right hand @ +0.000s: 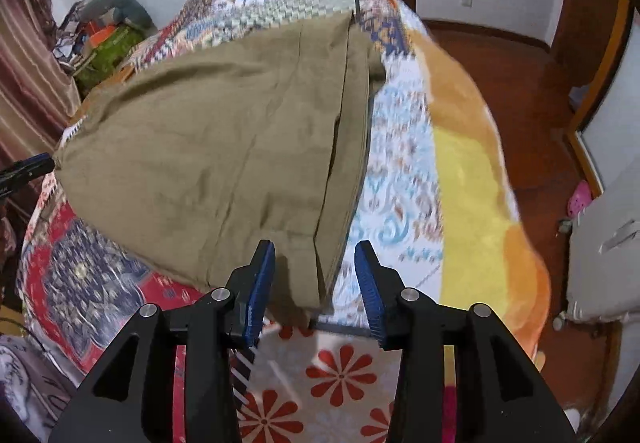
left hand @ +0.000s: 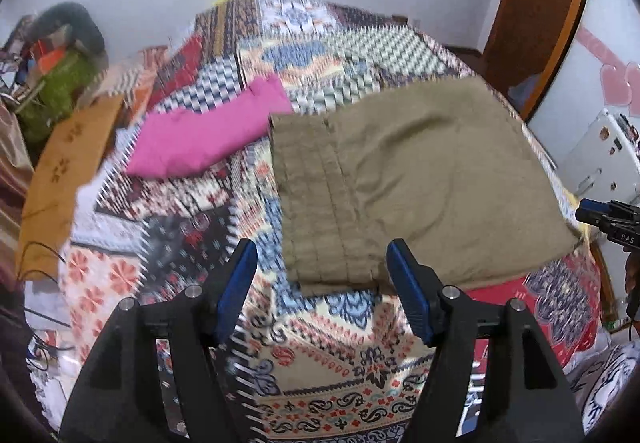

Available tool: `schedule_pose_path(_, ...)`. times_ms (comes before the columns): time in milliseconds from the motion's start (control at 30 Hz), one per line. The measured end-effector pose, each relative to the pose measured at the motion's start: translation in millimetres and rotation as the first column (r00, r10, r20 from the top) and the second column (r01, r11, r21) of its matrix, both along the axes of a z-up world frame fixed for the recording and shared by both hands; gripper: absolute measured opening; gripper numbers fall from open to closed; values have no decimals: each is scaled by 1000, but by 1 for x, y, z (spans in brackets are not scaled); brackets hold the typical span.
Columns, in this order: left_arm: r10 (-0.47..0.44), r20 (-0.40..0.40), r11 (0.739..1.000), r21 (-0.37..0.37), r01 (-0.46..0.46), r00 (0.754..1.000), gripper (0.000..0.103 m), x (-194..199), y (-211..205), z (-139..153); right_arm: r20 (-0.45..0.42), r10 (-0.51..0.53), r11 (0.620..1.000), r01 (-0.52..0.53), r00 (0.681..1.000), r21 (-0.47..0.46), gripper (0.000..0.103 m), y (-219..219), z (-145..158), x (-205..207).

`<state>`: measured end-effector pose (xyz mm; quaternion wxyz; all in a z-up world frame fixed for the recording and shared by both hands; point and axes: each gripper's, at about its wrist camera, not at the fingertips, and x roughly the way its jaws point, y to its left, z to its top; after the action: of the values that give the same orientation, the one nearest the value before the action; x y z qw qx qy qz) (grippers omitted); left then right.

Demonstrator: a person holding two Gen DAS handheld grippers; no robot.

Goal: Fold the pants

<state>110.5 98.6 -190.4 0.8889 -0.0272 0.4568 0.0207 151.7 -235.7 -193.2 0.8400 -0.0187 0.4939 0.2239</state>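
Olive-khaki pants (left hand: 408, 179) lie folded flat on the patterned bedspread (left hand: 320, 363). In the left wrist view my left gripper (left hand: 322, 263) is open, its blue pads either side of the near waistband corner, just above it. In the right wrist view the pants (right hand: 208, 147) fill the middle, and my right gripper (right hand: 315, 267) is open around the near corner of the leg hems. The right gripper also shows at the right edge of the left wrist view (left hand: 608, 219). The left gripper's tip shows at the left edge of the right wrist view (right hand: 28, 169).
A folded pink garment (left hand: 208, 131) lies on the bed beyond the pants. A pile of clutter (left hand: 60, 75) sits at the far left. A yellow-orange blanket (right hand: 472, 163) drapes the bed's right side above a wooden floor (right hand: 512, 75). A white appliance (left hand: 604, 159) stands right.
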Motion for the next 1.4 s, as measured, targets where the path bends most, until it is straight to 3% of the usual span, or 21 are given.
schedule_pose_path(233, 13, 77, 999, 36, -15, 997, 68, 30, 9, 32, 118, 13, 1000, -16, 993, 21, 38, 13, 36, 23)
schedule_pose_path(500, 21, 88, 999, 35, -24, 996, 68, 75, 24, 36, 191, 10, 1000, -14, 982, 20, 38, 23, 49, 58)
schedule_pose_path(667, 28, 48, 999, 39, -30, 998, 68, 105, 33, 19, 202, -1, 1000, -1, 979, 10, 38, 27, 47, 86)
schedule_pose_path(833, 36, -9, 999, -13, -36, 999, 68, 129, 43, -3, 205, -1, 1000, 2, 979, -3, 38, 35, 41, 115)
schedule_pose_path(1000, 25, -56, 999, -32, -26, 998, 68, 144, 43, -25, 206, 2, 1000, 1, 979, -13, 38, 43, 31, 141)
schedule_pose_path(1100, 17, -87, 998, -53, -22, 996, 68, 153, 43, -37, 206, 6, 1000, -4, 979, -10, 47, 47, 26, 158)
schedule_pose_path(1400, 9, -143, 994, -107, -24, 990, 68, 169, 43, -61, 177, 42, 999, -37, 983, -35, 48, 65, 3, 201)
